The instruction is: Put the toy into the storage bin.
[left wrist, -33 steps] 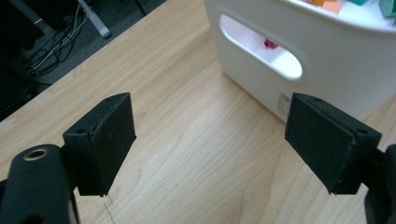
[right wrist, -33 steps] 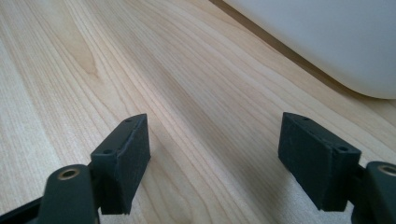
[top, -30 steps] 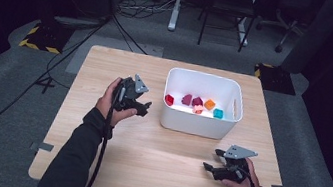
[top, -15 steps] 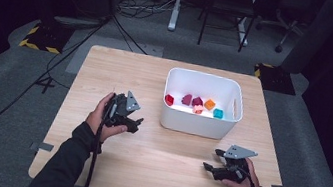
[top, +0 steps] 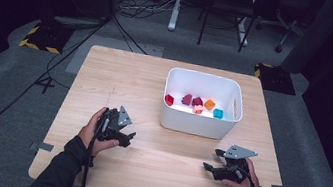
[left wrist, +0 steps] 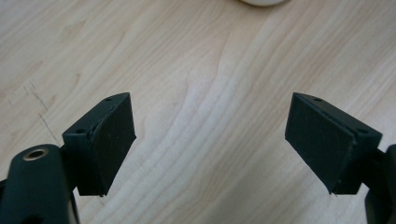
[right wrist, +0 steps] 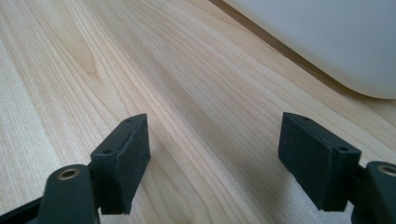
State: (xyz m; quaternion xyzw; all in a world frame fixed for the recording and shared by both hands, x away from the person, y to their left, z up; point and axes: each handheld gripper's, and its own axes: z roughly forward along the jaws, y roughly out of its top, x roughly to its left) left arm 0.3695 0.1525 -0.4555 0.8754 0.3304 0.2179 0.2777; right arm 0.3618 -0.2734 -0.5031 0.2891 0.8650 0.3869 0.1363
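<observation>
Blocks are gathered in the white bin, which sits on the far right part of the table: red, two dark maroon, orange, pink and teal pieces lie along the near side of the bin floor, close together, some touching. Nothing loose is seen on the tabletop, so the sorting is judged finished or nearly so.

Left gripper is held low over the wood, near the front left, well apart from the bin; it is pointed roughly toward the bin's near left corner. Its jaws are spread wide with nothing between them, bare wood grain being seen through the gap in the left gripper view. A sliver of the bin's base is caught at the top edge there.

Right gripper is rested at the front right, just in front of the bin, aimed leftward across the table. Its jaws are likewise spread and empty, the bin's wall being seen close by at the upper right.

Both tools are parked clear of the bin, likely because no block is left to be picked; a rest or end pose is judged.
</observation>
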